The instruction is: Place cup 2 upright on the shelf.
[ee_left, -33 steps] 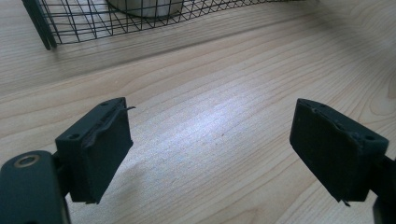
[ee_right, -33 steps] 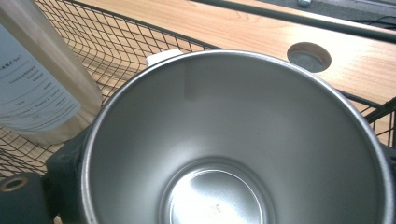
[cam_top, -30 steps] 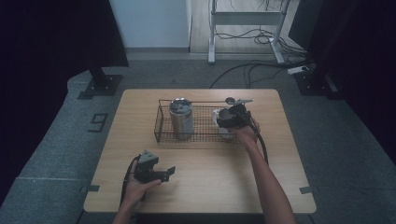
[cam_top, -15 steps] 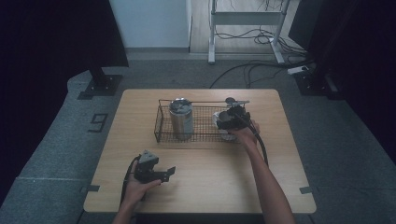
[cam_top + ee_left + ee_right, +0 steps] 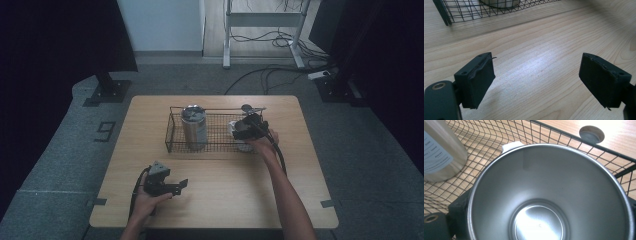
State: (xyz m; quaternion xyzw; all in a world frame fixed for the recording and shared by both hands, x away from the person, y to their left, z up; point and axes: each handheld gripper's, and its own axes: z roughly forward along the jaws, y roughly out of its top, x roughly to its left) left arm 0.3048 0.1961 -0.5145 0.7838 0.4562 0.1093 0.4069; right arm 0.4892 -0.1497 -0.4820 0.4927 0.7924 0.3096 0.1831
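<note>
The fingers (image 5: pixel 457 206) of the right gripper (image 5: pixel 243 130) are clamped on the steel cup (image 5: pixel 549 190), which is held at the right end of the wire basket (image 5: pixel 172 142) by the desk's (image 5: pixel 225 205) far edge. The left gripper (image 5: pixel 535 82) is held spread and empty near the front left corner.

Open steel cup (image 5: pixel 549 195): plain silver.
Wire basket (image 5: pixel 175 142): black grid.
Wooden table (image 5: pixel 225 200): pale, grained.
Gripper pads (image 5: pixel 480 80): black.

In your right gripper view the steel cup (image 5: pixel 549 195) hides both jaws and runs off the frame at 6 o'clock, and the tall tumbler (image 5: pixel 441 150) is cut off at 9 o'clock. In your left gripper view the wire basket (image 5: pixel 486 10) is clipped at 12 o'clock.
</note>
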